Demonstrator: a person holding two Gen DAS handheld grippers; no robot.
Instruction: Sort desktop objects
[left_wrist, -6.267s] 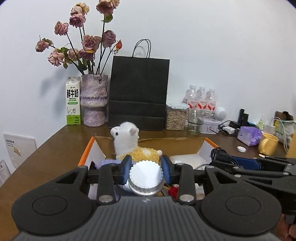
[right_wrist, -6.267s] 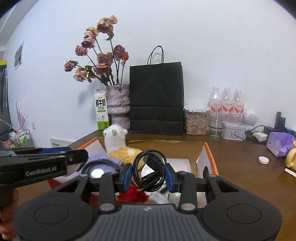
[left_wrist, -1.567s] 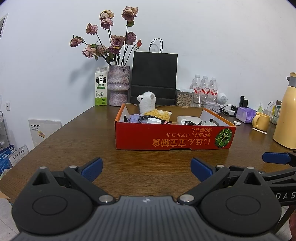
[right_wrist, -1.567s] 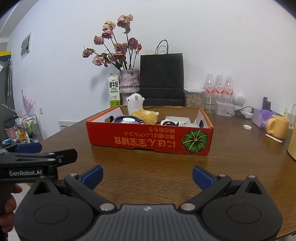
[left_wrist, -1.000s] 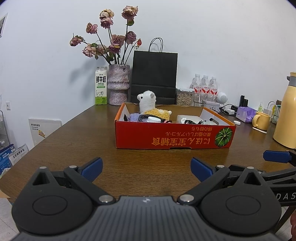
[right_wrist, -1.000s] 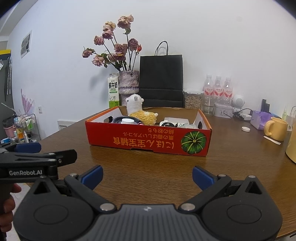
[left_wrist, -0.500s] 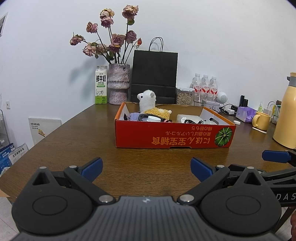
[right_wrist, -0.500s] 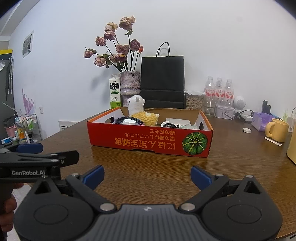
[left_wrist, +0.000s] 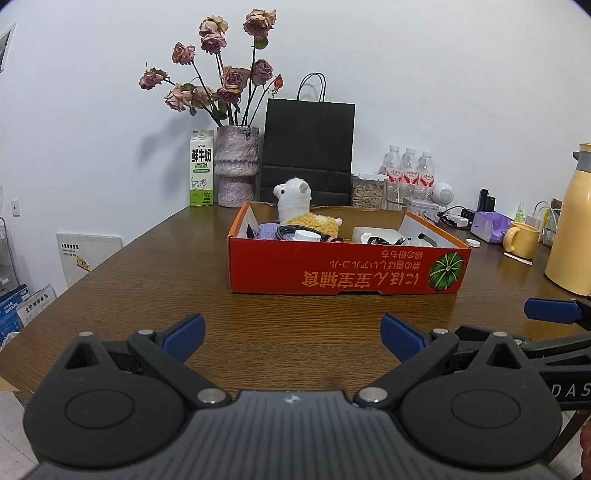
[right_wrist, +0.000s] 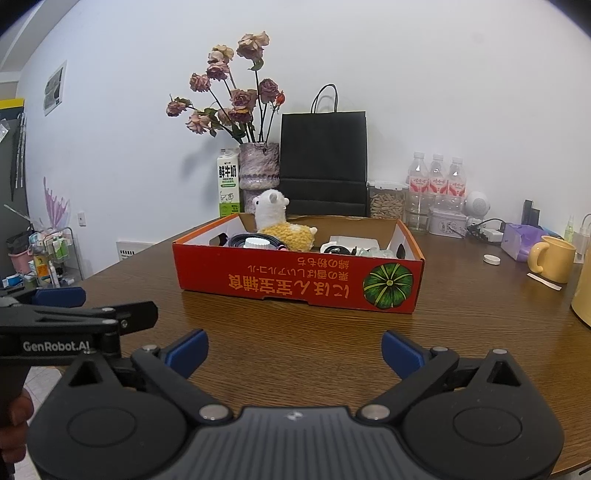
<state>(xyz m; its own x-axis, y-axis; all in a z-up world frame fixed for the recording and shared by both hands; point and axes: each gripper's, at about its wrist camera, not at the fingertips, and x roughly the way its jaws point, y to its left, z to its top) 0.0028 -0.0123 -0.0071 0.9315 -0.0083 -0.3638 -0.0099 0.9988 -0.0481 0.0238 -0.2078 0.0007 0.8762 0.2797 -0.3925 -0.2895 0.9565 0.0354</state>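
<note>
A red cardboard box (left_wrist: 343, 273) (right_wrist: 295, 280) stands on the brown wooden table. In it are a white and yellow alpaca plush (left_wrist: 299, 212) (right_wrist: 280, 225), a white-capped bottle (left_wrist: 304, 235) (right_wrist: 257, 243), coiled black cables (right_wrist: 334, 248) and a white item (left_wrist: 373, 233). My left gripper (left_wrist: 291, 334) is open and empty, low over the table in front of the box. My right gripper (right_wrist: 293, 350) is open and empty too, beside it, equally far from the box.
A vase of dried roses (left_wrist: 236, 166), a milk carton (left_wrist: 201, 173) and a black paper bag (left_wrist: 306, 147) stand at the back. Water bottles (left_wrist: 406, 173), a yellow mug (left_wrist: 522, 242) and a yellow thermos (left_wrist: 572, 221) stand at the right.
Earlier both grippers held items over the box, the left a white-capped bottle, the right a coiled cable. Now both are open, empty and drawn back. The last half second shows only slight drift.
</note>
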